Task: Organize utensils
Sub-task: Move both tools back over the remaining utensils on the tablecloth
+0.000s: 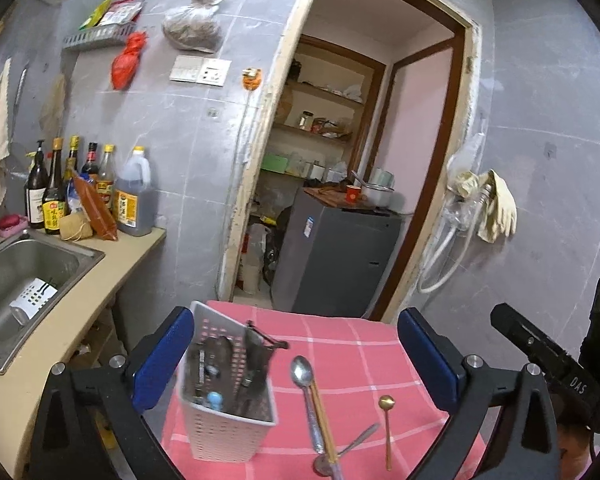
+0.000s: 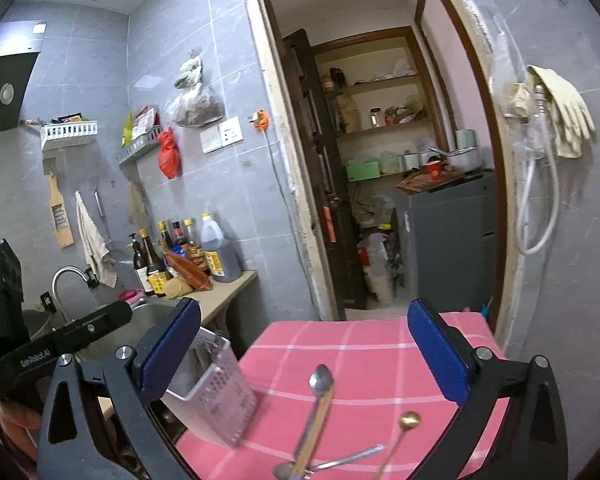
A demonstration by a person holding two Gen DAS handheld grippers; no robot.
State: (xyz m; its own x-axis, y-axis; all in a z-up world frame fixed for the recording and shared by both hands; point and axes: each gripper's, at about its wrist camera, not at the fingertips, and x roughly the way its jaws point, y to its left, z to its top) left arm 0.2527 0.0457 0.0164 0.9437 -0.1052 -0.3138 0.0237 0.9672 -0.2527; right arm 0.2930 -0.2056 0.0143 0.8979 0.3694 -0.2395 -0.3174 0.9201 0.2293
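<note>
A white perforated utensil holder stands on the pink checked cloth, with several dark utensils inside. To its right lie a silver spoon, wooden chopsticks, a small gold spoon and another metal utensil. My left gripper is open above the cloth, its left finger beside the holder. My right gripper is open and empty over the same cloth, with the holder, silver spoon and gold spoon below it.
A steel sink with a white perforated holder lying in it sits at left in the counter. Sauce bottles stand at the counter's back. A doorway with a grey cabinet lies beyond the table.
</note>
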